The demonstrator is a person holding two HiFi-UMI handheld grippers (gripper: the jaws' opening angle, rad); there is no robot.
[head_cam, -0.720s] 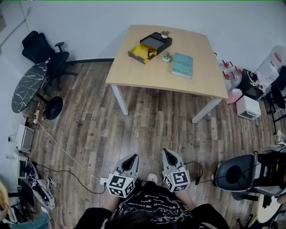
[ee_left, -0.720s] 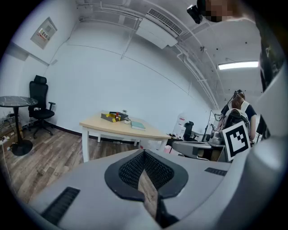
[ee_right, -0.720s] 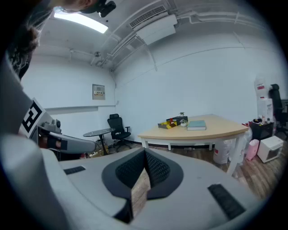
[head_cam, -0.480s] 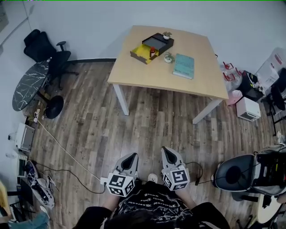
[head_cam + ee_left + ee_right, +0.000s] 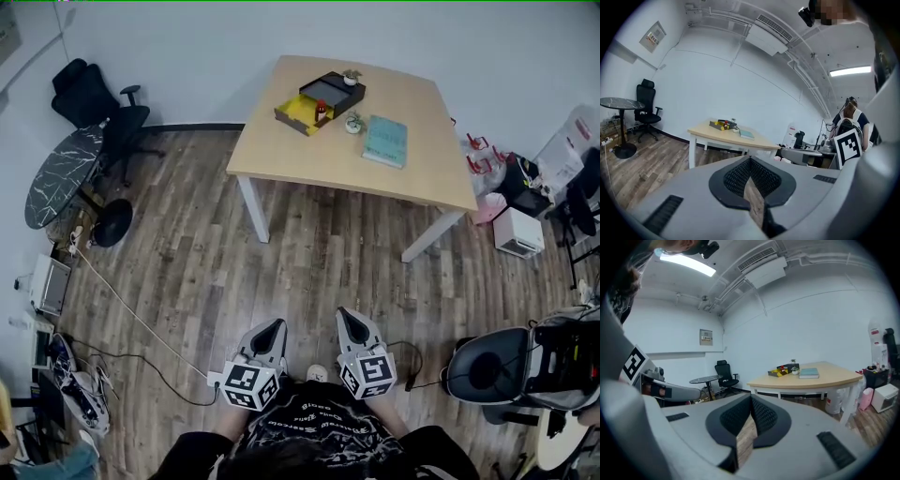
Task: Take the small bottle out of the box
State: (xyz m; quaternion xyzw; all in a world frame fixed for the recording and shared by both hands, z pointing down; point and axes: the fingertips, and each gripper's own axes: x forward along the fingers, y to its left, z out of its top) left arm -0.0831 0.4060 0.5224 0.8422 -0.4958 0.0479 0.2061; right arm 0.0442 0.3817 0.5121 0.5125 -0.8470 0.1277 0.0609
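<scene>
**Both grippers idle, well short of desk**

Count: 2 grippers, 1 desk, 1 box, 1 small bottle, 1 book, 2 mini potted plants.

Left gripper & right gripper sit side by side low in the head view, close to the person's body and above the wood floor. Both point toward the desk, well apart from it. Jaws on each pressed together, nothing btwn them.

Box, black w/ yellow section, is at the desk's far side. Small bottle is inside it, in the yellow part. Looks upright, long axis vertical, red cap up, but it's too small to be sure.

Teal book lies right of the box. One plant is at the box's far end, the other btwn box & book.
</scene>
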